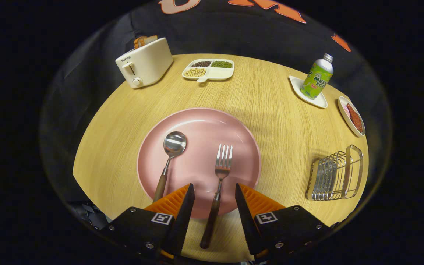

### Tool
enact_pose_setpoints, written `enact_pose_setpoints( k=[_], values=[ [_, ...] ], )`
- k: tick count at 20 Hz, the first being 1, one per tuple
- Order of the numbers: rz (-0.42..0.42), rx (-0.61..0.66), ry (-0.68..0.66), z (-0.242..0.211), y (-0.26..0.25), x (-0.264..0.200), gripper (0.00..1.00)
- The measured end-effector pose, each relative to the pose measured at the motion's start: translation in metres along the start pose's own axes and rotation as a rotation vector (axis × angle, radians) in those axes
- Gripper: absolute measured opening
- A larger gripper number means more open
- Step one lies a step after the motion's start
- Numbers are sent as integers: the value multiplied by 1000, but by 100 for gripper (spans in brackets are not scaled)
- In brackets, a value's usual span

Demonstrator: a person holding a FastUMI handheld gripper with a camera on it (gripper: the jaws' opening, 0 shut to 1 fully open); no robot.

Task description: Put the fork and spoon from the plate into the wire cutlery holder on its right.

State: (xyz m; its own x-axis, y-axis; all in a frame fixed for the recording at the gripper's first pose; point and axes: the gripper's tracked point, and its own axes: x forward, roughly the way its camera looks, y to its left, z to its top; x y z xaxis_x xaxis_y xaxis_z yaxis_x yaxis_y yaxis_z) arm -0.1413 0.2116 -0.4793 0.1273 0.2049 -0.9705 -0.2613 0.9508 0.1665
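A round wooden table (271,110) carries everything here. At its middle sits a pink plate (201,121), holding a spoon (168,158) on the left and a fork (217,184) on the right. Both lie lengthwise, heads pointing away toward the far side, dark handles coming back toward the gripper (214,191); the fork's handle runs over the plate's rim onto the table. The gripper's fingers stand wide apart, one on each side of the fork's handle, touching nothing. The spoon's handle ends beside the left finger.

At the far left a cream toaster (144,62) has bread poking out of its slot. Off to the plate's right stands the wire cutlery holder (335,176), nothing in it. Beyond the plate, a white divided tray (217,73) holds dark beans, green ones and pale ones in separate compartments. At the far right a green bottle (317,77) stands upright on a small white dish (322,102), and nearby an oval dish (346,117) holds something reddish.
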Motion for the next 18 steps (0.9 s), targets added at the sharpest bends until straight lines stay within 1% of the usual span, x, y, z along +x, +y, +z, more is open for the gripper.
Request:
enact_pose_setpoints(
  k=[3, 4, 5, 6, 9, 11, 12, 13, 14, 15, 17, 18],
  values=[
    [0, -10, 56, -7, 4, 8, 57],
    [-3, -6, 74, -10, 5, 9, 55],
    [-2, -2, 94, -13, 7, 10, 50],
    [-9, 0, 103, -14, 7, 11, 48],
    [-4, 14, 137, -19, 11, 12, 32],
    [-11, 19, 147, -20, 9, 12, 24],
    [-13, 26, 153, -21, 9, 12, 23],
    [-13, 33, 158, -20, 8, 12, 18],
    [-10, 36, 155, -20, 8, 14, 16],
    [-9, 41, 147, -17, 6, 14, 12],
    [0, 42, 141, -15, 5, 15, 7],
    [3, 39, 131, -14, 5, 13, 7]
  ],
)
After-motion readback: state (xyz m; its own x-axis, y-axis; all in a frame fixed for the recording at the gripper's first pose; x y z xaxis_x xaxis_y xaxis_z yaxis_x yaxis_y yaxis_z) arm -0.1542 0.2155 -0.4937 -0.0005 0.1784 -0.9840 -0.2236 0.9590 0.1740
